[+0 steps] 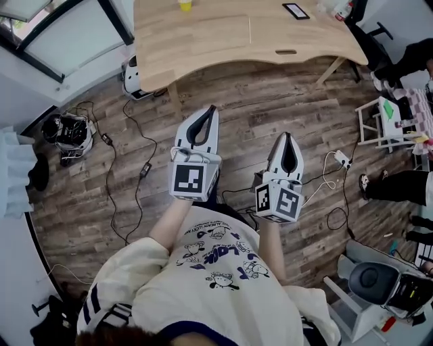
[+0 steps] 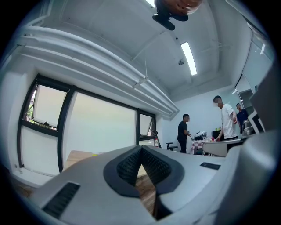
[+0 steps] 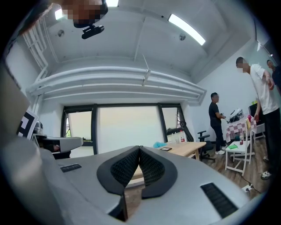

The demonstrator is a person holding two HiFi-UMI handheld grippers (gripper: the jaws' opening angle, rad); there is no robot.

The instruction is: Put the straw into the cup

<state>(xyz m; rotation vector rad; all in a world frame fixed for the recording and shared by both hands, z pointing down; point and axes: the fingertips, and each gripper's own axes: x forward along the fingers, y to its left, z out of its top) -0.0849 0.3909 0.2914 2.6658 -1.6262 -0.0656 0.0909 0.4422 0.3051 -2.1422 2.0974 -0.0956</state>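
I see no straw in any view. A small yellow object (image 1: pixel 184 5), possibly a cup, stands at the far edge of the wooden table (image 1: pixel 237 37). My left gripper (image 1: pixel 212 109) is held over the wood floor, short of the table, with its jaws shut tip to tip and nothing between them. My right gripper (image 1: pixel 286 135) hangs beside it to the right, likewise shut and empty. In the left gripper view the left gripper (image 2: pixel 141 147) points level across the room toward the windows. In the right gripper view the right gripper (image 3: pixel 139 148) faces the table and windows.
A dark flat device (image 1: pixel 295 11) lies on the table. Cables (image 1: pixel 128 169) and a power strip (image 1: pixel 342 159) trail over the floor. A white rack (image 1: pixel 385 121) stands at right, a chair (image 1: pixel 375 280) at lower right. Two people (image 3: pixel 259 101) stand by a small table.
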